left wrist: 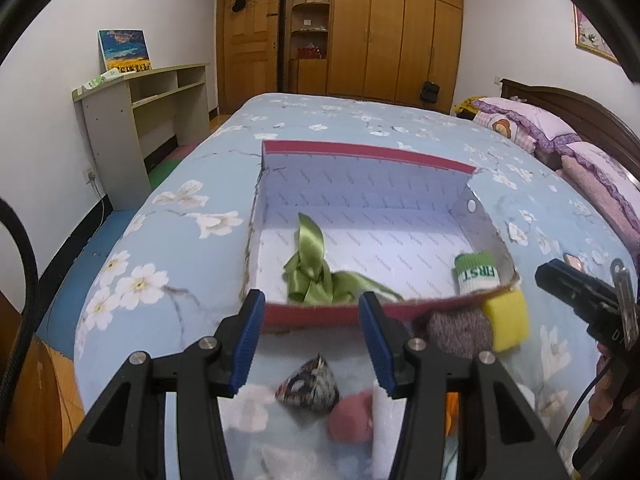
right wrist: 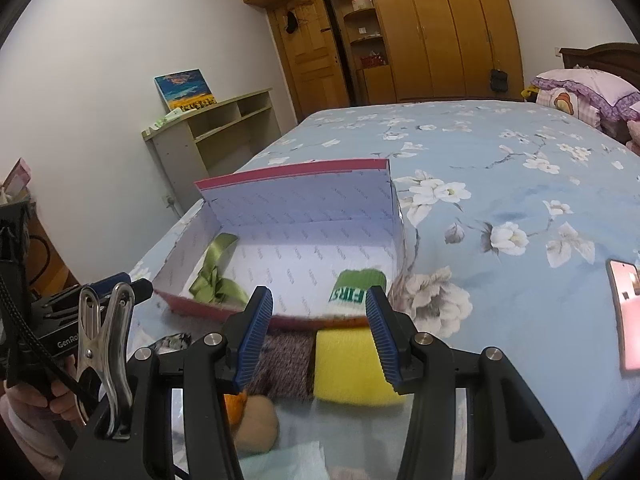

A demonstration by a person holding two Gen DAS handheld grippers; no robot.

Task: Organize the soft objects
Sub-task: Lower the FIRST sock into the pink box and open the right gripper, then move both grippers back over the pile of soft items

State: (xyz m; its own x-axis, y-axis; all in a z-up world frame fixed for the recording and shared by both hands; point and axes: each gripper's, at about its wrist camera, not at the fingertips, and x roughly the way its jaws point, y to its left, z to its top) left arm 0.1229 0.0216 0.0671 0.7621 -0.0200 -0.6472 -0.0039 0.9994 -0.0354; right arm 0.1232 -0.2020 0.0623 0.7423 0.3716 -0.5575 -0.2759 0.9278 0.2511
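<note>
A red-rimmed cardboard box (left wrist: 360, 151) with a white lining sits on the bed. Inside lie a green satin ribbon (left wrist: 316, 268) and a green-and-white sock roll (left wrist: 478, 272). The box (right wrist: 296, 170), ribbon (right wrist: 216, 280) and sock roll (right wrist: 354, 292) also show in the right wrist view. In front of the box lie a yellow sponge (right wrist: 352, 364), a grey knitted piece (right wrist: 284, 360), a dark patterned pouch (left wrist: 310, 384) and a pink soft ball (left wrist: 354, 416). My left gripper (left wrist: 310, 340) is open and empty above the pouch. My right gripper (right wrist: 318, 336) is open and empty above the sponge.
The bed has a blue floral cover (right wrist: 500, 184) with pink pillows (left wrist: 532, 124) at the headboard. A phone (right wrist: 628, 316) lies on the bed at the right. A beige shelf desk (left wrist: 136, 108) stands by the left wall. Wooden wardrobes (left wrist: 380, 28) line the far wall.
</note>
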